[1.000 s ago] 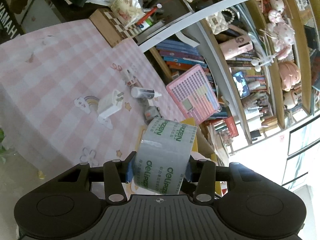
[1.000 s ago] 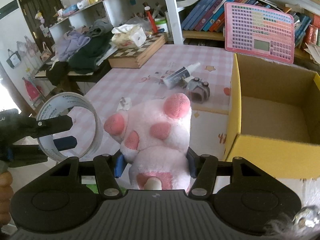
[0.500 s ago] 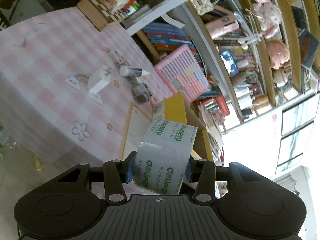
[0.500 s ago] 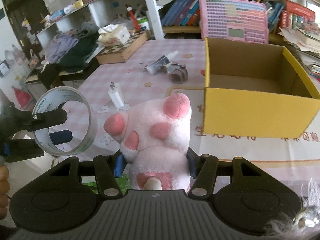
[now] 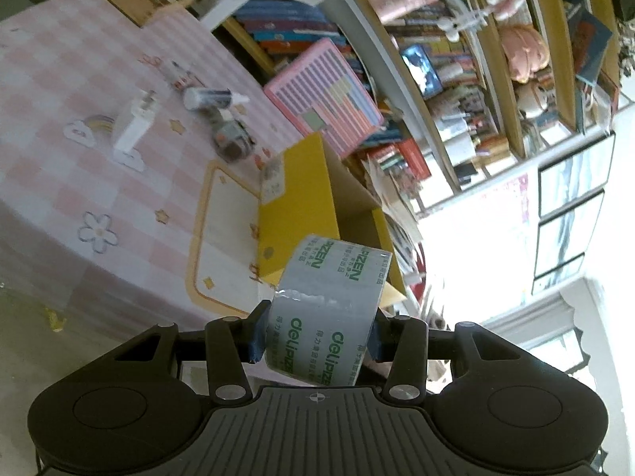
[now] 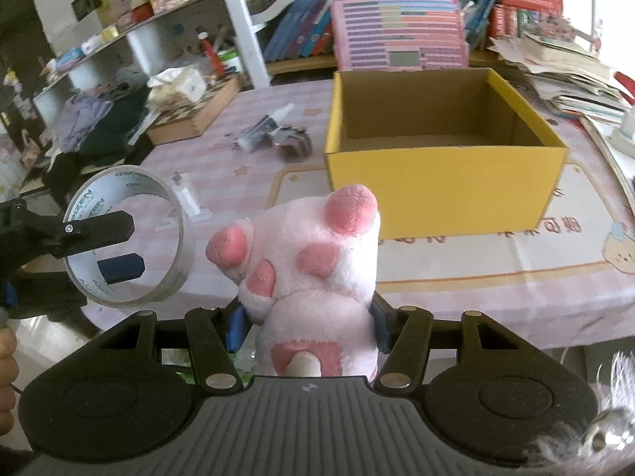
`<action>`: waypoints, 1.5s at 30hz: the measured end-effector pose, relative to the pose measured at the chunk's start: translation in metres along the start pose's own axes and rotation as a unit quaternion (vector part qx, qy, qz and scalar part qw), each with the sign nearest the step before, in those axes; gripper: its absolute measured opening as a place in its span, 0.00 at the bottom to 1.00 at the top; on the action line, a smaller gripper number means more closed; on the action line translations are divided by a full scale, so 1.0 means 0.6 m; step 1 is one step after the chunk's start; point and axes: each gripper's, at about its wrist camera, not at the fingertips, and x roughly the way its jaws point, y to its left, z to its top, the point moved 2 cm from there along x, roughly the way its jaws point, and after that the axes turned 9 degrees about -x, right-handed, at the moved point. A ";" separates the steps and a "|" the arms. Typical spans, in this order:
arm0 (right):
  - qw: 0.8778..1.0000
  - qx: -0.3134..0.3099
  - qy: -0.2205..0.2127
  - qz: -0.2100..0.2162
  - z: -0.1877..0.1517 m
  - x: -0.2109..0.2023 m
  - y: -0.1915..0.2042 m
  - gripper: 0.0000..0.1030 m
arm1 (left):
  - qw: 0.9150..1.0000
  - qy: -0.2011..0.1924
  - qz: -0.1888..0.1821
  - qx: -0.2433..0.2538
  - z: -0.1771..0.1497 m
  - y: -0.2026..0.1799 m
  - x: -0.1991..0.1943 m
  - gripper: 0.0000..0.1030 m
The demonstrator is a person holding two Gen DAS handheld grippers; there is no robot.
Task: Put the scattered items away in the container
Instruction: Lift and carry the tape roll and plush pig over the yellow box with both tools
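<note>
A roll of clear tape [image 5: 329, 309] with green print sits between the pads of my left gripper [image 5: 317, 337], which is shut on it. In the right wrist view the same tape roll [image 6: 184, 246] and left gripper [image 6: 119, 246] hang at the left, off the table's near edge. My right gripper [image 6: 307, 325] is shut on a pink plush paw [image 6: 313, 261], held in front of the open, empty yellow box [image 6: 440, 190]. In the left wrist view the yellow box [image 5: 293, 198] stands just beyond the tape.
On the pink checked cloth lie a white charger [image 6: 188, 198], a tube [image 6: 262, 129] and a small grey item [image 6: 291, 142]. A chessboard box [image 6: 194, 113] stands at the back left and a pink toy keyboard [image 6: 397, 35] behind the box. A hand [image 6: 6, 361] shows at the left edge.
Both grippers have swung toward the yellow box, which now fills more of both views. The tape and the plush paw stay gripped as before.
</note>
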 end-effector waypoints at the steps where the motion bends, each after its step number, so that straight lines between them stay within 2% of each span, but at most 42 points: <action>1: 1.000 0.003 0.000 -0.004 -0.002 -0.003 -0.004 0.54 | 1.000 0.005 -0.002 0.002 -0.002 -0.003 0.005 0.44; 12: 0.999 0.036 -0.001 -0.039 -0.023 -0.035 -0.052 0.54 | 0.998 0.052 -0.018 0.021 -0.020 -0.039 0.058 0.44; 21: 0.997 0.050 -0.006 -0.051 -0.020 -0.042 -0.095 0.54 | 0.997 0.070 -0.024 0.038 -0.023 -0.071 0.100 0.44; 36: 0.999 0.028 -0.022 -0.038 0.035 -0.019 -0.157 0.54 | 0.996 0.059 -0.030 0.061 0.003 -0.123 0.165 0.44; 45: 0.998 0.015 -0.057 -0.037 0.098 -0.021 -0.210 0.54 | 0.994 0.044 -0.046 0.085 0.032 -0.172 0.213 0.44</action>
